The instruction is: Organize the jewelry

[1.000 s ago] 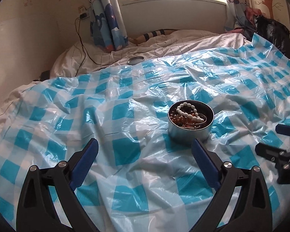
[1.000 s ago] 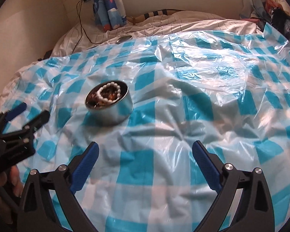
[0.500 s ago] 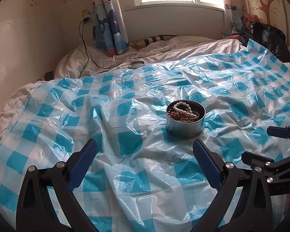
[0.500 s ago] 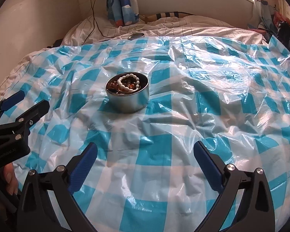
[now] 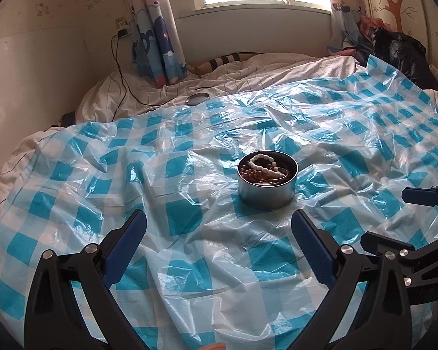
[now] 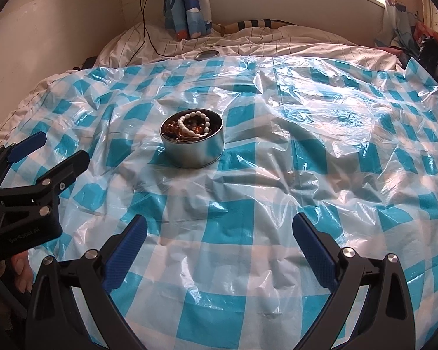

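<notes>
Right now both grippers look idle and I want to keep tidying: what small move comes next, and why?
Probably fetch the lid lying far behind the tin, on the bedding, and cap it. The white beads and amber beads already sit inside the tin, no loose jewelry shows on the sheet, and the left gripper and right gripper both hang open, holding nothing.

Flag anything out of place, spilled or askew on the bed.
Nothing is spilled: the metal tin stands upright on the checked plastic sheet, its white bead bracelet inside. The one stray is a round lid-like disc, lying apart on the bedding beyond the sheet.
</notes>
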The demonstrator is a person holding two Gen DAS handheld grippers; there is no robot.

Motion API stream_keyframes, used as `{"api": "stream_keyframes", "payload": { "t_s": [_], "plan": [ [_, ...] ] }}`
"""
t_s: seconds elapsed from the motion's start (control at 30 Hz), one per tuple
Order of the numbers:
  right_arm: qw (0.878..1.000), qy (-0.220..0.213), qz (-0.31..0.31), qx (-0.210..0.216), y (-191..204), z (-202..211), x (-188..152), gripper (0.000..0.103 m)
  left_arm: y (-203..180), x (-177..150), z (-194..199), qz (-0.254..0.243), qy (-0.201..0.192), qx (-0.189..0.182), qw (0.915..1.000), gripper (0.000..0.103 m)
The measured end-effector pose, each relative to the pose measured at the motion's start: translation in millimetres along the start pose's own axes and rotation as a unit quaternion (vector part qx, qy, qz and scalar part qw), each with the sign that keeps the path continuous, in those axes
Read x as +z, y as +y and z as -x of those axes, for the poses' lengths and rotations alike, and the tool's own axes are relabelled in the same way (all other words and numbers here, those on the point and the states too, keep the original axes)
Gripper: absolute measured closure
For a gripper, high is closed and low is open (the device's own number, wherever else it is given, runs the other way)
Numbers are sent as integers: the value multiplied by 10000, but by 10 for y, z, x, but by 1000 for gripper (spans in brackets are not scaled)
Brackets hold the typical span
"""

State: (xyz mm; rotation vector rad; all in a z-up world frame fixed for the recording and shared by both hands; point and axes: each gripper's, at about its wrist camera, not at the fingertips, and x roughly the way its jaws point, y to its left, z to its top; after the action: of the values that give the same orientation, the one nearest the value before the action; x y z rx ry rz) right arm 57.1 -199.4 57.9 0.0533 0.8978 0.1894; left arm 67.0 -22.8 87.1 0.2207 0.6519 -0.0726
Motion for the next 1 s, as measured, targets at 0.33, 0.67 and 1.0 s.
{"api": "stream_keyframes", "payload": {
  "t_s": [0.33, 0.67, 1.0],
  "plan": [
    [10000, 22, 6, -36, -39, -14, -16, 7, -45, 1, -30, 35, 3, -52, 10000, 8],
    [10000, 68, -25, -39, -97, -9, -33, 7, -62, -4, -80, 23, 88, -34, 10000, 8],
    [9999, 97, -6, -37, -88, -26, -43, 7, -87, -4, -78, -12, 107, -81, 9999, 8]
  ]
}}
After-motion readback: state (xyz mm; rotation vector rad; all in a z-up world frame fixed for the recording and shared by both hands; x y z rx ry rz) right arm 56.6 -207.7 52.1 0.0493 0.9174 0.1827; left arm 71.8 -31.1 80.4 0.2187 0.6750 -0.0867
